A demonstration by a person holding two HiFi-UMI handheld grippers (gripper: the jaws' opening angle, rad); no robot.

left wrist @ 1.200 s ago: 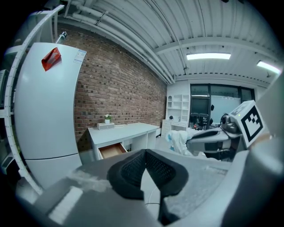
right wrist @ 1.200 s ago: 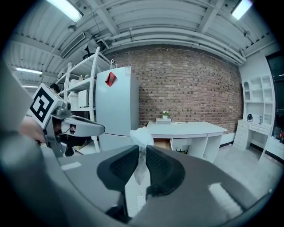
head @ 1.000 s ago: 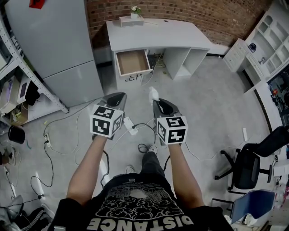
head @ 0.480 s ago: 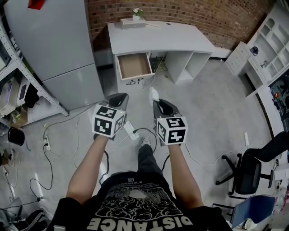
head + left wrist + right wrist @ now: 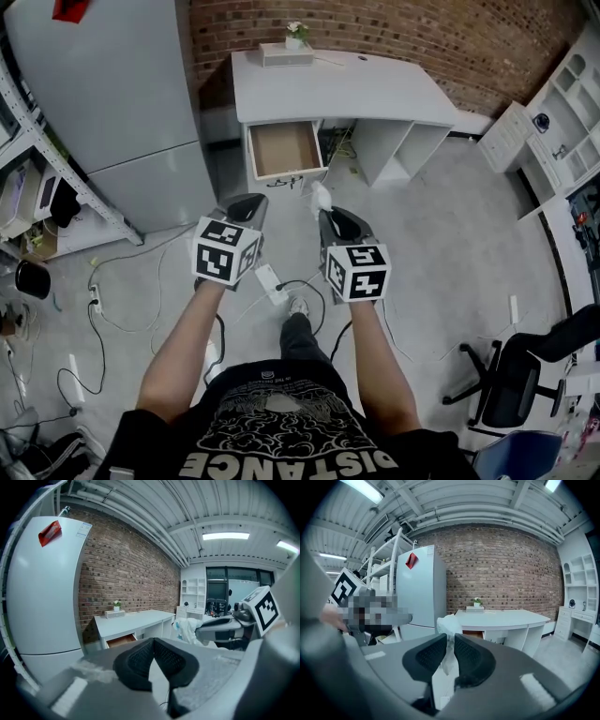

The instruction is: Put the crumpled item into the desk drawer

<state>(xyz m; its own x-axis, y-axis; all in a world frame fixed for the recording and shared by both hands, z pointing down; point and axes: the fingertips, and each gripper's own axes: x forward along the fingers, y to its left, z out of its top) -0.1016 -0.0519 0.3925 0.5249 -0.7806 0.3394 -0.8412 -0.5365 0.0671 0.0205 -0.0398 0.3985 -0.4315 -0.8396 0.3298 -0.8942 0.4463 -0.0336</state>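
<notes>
1. A tall pale refrigerator [image 5: 112, 103] stands at the left, against a brick wall [image 5: 422, 28].
2. A white desk [image 5: 347, 89] stands near it, at the same wall.
3. The desk drawer [image 5: 284, 150], under the left end of the desk, is pulled out and its brown inside shows.
4. The right gripper [image 5: 451, 638] is clenched on the crumpled item [image 5: 448, 624]. Its two pads press on the white material from both sides.
5. The left gripper [image 5: 153, 641] holds nothing. Its jaws are together and the pads touch at the tips.
6. The crumpled item sticks out above the right jaws. In the head view it is in the air over the floor, in front of the open drawer and apart from it.
7. A small box [image 5: 288, 56] with a plant [image 5: 296, 32] on it rests at the back edge of the desk.
</notes>
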